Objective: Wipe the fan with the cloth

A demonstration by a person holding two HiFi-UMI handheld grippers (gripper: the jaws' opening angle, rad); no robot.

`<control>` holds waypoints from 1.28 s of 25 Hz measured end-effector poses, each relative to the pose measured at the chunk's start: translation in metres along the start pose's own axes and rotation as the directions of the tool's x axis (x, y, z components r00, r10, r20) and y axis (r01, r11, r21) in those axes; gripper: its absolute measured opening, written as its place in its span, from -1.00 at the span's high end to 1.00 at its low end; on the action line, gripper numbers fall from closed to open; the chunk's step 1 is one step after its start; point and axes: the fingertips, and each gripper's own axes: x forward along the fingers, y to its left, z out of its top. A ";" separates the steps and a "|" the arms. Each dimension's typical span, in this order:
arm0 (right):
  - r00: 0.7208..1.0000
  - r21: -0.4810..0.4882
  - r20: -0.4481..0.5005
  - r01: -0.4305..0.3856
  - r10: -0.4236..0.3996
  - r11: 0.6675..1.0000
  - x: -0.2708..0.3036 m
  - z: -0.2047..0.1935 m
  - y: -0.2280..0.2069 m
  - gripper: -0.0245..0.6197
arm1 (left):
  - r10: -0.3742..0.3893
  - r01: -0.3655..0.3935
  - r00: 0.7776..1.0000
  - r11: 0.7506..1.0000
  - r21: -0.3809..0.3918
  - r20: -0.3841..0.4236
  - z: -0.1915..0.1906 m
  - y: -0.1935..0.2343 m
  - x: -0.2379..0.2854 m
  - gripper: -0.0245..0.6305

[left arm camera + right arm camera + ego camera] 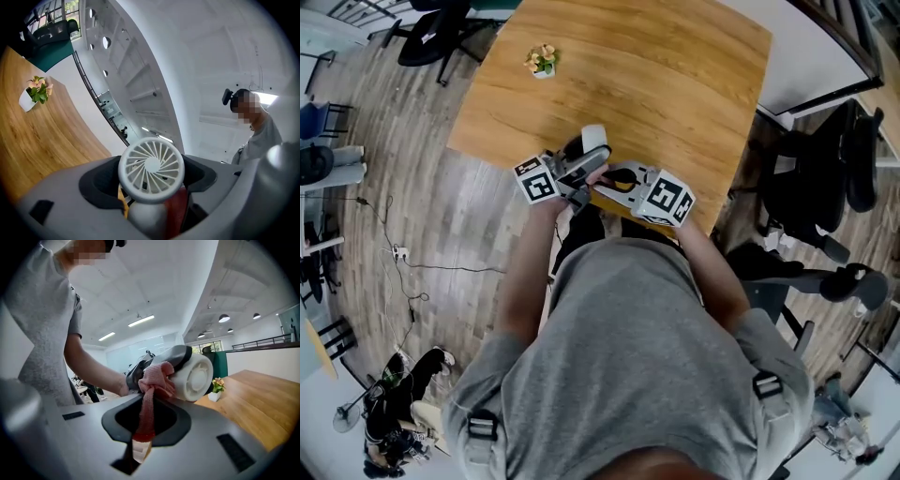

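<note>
Over the near edge of a wooden table (656, 84), a person in a grey T-shirt holds a small white fan (151, 168) clear of the tabletop. The left gripper (147, 208) has its jaws clamped on the fan's stem, just below the round, spoked grille. The right gripper (143, 437) meets it close alongside, above the same table edge. Its jaws are pinched almost together on a pink cloth (154, 380), which runs up out of them. The cloth's bunched end lies against the side of the fan's head. A small potted plant (542, 61) stands toward the table's far side, well apart from the fan. A black office chair (825, 178) sits on the floor off the table's right side.
</note>
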 end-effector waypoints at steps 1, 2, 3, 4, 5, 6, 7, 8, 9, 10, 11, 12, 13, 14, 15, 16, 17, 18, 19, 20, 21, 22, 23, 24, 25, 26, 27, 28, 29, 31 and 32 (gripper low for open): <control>1.000 0.005 0.015 0.020 -0.020 1.000 0.002 0.003 -0.005 0.80 | -0.004 0.004 1.000 1.000 -0.006 -0.003 0.001 0.002 -0.001 -0.26; 0.999 0.007 0.025 0.037 -0.037 0.999 0.003 0.006 -0.011 0.80 | -0.007 0.007 1.000 1.000 -0.011 -0.002 0.003 0.005 -0.003 -0.26; 0.998 0.006 0.031 0.052 -0.052 0.999 0.006 0.007 -0.016 0.80 | -0.009 0.009 1.000 1.000 -0.015 0.002 0.007 0.009 -0.006 -0.26; 0.997 0.006 0.032 0.065 -0.065 0.998 0.009 0.008 -0.021 0.80 | -0.009 0.009 1.000 1.000 -0.018 0.004 0.011 0.012 -0.010 -0.26; 0.996 0.011 0.030 0.081 -0.081 0.997 0.011 0.008 -0.026 0.80 | -0.010 0.010 1.000 1.000 -0.021 0.003 0.015 0.016 -0.014 -0.26; 0.995 0.018 0.027 0.100 -0.100 0.995 0.013 0.008 -0.032 0.80 | -0.010 0.010 1.000 1.000 -0.024 0.000 0.018 0.020 -0.018 -0.26; 0.992 0.028 0.023 0.120 -0.121 0.992 0.014 0.007 -0.037 0.80 | -0.010 0.010 1.000 1.000 -0.026 -0.004 0.020 0.023 -0.022 -0.26; 0.990 0.037 0.020 0.140 -0.141 0.989 0.015 0.006 -0.043 0.80 | -0.011 0.011 1.000 1.000 -0.028 -0.009 0.023 0.026 -0.025 -0.26; 0.987 0.044 0.018 0.158 -0.159 0.987 0.016 0.005 -0.048 0.80 | -0.011 0.011 1.000 1.000 -0.027 -0.015 0.025 0.028 -0.028 -0.26; 0.985 0.049 0.019 0.173 -0.174 0.984 0.017 0.004 -0.053 0.80 | -0.011 0.011 1.000 1.000 -0.025 -0.021 0.027 0.030 -0.032 -0.26; 0.982 0.054 0.023 0.187 -0.189 0.981 0.017 0.005 -0.058 0.80 | -0.011 0.010 1.000 1.000 -0.020 -0.029 0.028 0.032 -0.035 -0.26; 0.978 0.061 0.030 0.202 -0.204 0.977 0.018 0.005 -0.063 0.80 | -0.009 0.009 0.999 1.000 -0.015 -0.040 0.030 0.034 -0.038 -0.26; 0.974 0.070 0.038 0.220 -0.223 0.973 0.018 0.006 -0.069 0.80 | -0.008 0.007 0.999 1.000 -0.010 -0.054 0.030 0.036 -0.040 -0.26; 0.969 0.080 0.043 0.240 -0.244 0.967 0.017 0.007 -0.074 0.80 | -0.006 0.006 0.998 1.000 -0.005 -0.069 0.030 0.039 -0.043 -0.26; 0.963 0.090 0.047 0.262 -0.267 0.961 0.016 0.008 -0.080 0.80 | -0.005 0.005 0.996 1.000 0.000 -0.085 0.031 0.041 -0.045 -0.26; 0.956 0.097 0.049 0.283 -0.288 0.954 0.014 0.008 -0.085 0.80 | -0.006 0.006 0.995 1.000 0.005 -0.100 0.031 0.043 -0.048 -0.26; 0.950 0.103 0.051 0.303 -0.309 0.948 0.013 0.009 -0.090 0.80 | -0.007 0.008 0.994 1.000 0.008 -0.112 0.033 0.045 -0.051 -0.26; 0.943 0.107 0.051 0.322 -0.328 0.941 0.011 0.009 -0.094 0.80 | -0.010 0.011 0.993 1.000 0.011 -0.121 0.034 0.047 -0.054 -0.26; 0.937 0.109 0.049 0.340 -0.347 0.934 0.010 0.008 -0.098 0.80 | -0.012 0.013 0.992 1.000 0.013 -0.128 0.037 0.049 -0.057 -0.26; 0.930 0.110 0.045 0.358 -0.364 0.927 0.008 0.008 -0.102 0.80 | -0.012 0.014 0.991 1.000 0.016 -0.136 0.039 0.051 -0.060 -0.26; 0.924 0.112 0.041 0.374 -0.380 0.921 0.007 0.007 -0.105 0.80 | -0.009 0.012 0.989 1.000 0.021 -0.145 0.042 0.055 -0.063 -0.26; 0.918 0.114 0.037 0.390 -0.396 0.914 0.005 0.006 -0.108 0.80 | -0.004 0.008 0.988 1.000 0.027 -0.156 0.044 0.058 -0.066 -0.26; 0.910 0.116 0.034 0.406 -0.412 0.906 0.003 0.004 -0.111 0.80 | 0.002 0.003 0.986 0.999 0.034 -0.169 0.046 0.062 -0.068 -0.26; 0.902 0.121 0.031 0.423 -0.430 0.898 0.001 0.003 -0.114 0.80 | 0.006 0.001 0.983 0.999 0.039 -0.181 0.047 0.066 -0.071 -0.26; 0.894 0.128 0.028 0.441 -0.448 0.888 -0.002 0.001 -0.116 0.80 | 0.008 0.000 0.982 0.999 0.041 -0.189 0.049 0.070 -0.074 -0.26; 0.885 0.134 0.025 0.458 -0.465 0.879 -0.004 -0.001 -0.118 0.80 | 0.008 0.000 0.981 0.999 0.038 -0.194 0.051 0.074 -0.077 -0.26; 0.875 0.139 0.021 0.476 -0.483 0.868 -0.007 -0.004 -0.120 0.80 | 0.007 -0.001 0.981 0.999 0.033 -0.195 0.053 0.078 -0.079 -0.26; 0.866 0.142 0.016 0.494 -0.501 0.858 -0.010 -0.007 -0.122 0.80 | 0.009 -0.004 0.981 1.000 0.027 -0.195 0.054 0.082 -0.082 -0.26; 0.855 0.147 0.011 0.511 -0.518 0.847 -0.012 -0.009 -0.123 0.80 | 0.012 -0.007 0.980 1.000 0.023 -0.200 0.054 0.086 -0.084 -0.26; 0.833 0.158 0.004 0.545 -0.553 0.823 -0.018 -0.015 -0.125 0.81 | 0.020 -0.014 0.974 1.000 0.028 -0.224 0.052 0.094 -0.088 -0.26; 0.822 0.165 0.000 0.561 -0.569 0.811 -0.020 -0.019 -0.126 0.81 | 0.021 -0.014 0.971 0.999 0.032 -0.240 0.050 0.097 -0.089 -0.26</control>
